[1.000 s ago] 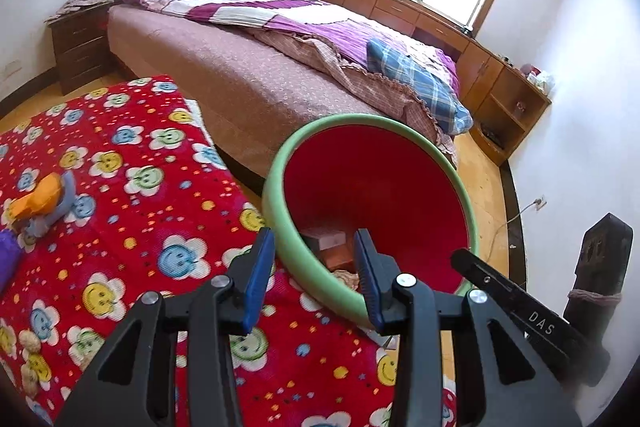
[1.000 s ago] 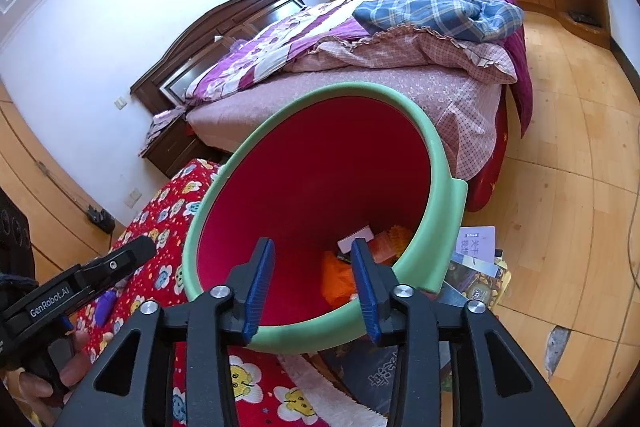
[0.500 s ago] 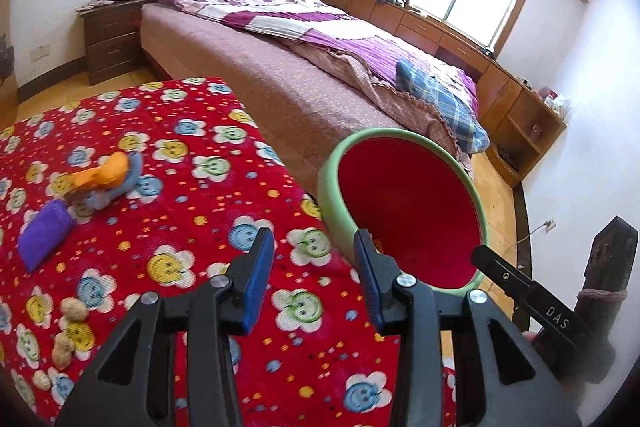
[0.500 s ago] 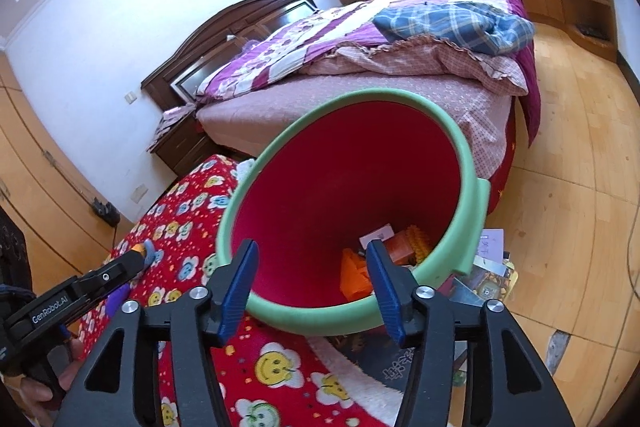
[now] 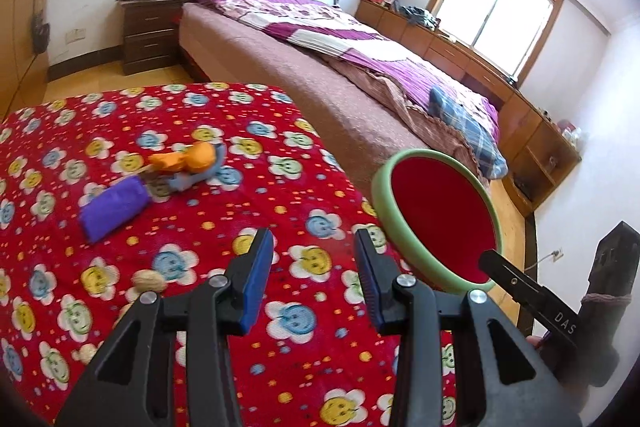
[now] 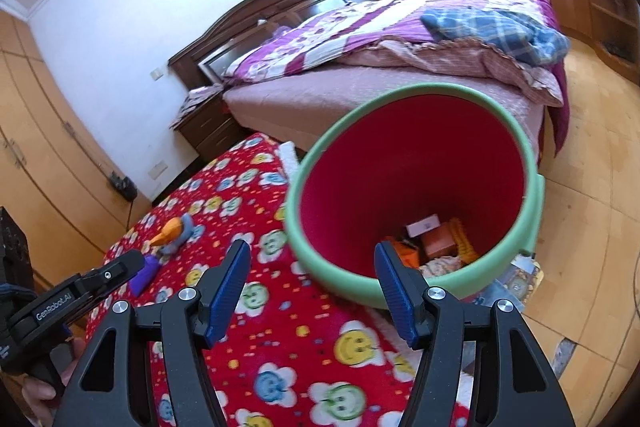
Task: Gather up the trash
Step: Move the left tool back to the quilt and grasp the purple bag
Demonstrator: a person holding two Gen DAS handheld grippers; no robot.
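Over a red flower-print cloth [image 5: 192,227] covering the desk, both tools in the air. Left hand-held gripper [image 5: 314,277] spread partway, blue pads apart, nothing between them but the patterned cloth below. Right hand-held gripper [image 6: 312,291] just been opening, jaws now wide, nothing pinched; seen through the gap only cloth and the near rim of the bin.

Red bin with a green rim [image 6: 416,195] at the desk's far corner, beside the bed [image 5: 360,95], tilted mouth toward the cameras. Inside it, at the bottom, already a small heap: an orange box [image 6: 438,243], a white card [image 6: 422,225], something yellow [image 6: 464,245] (details too blurred to name).

Still out on the cloth, well apart from the bin: an orange wrapper [image 5: 188,159] lying on a grey-blue scrap [image 5: 192,179], and touching or just beside them a purple wrapper [image 5: 114,213]. Nearer the left tool, a walnut [image 5: 149,281] just beside the left finger, with another pale lump [image 5: 88,353] lower down at the edge of the tool's frame.

On the floor next to the bin, some printed papers [image 6: 516,277]. Blue plaid cloth [image 6: 496,27] rumpled on the bed's purple quilt.
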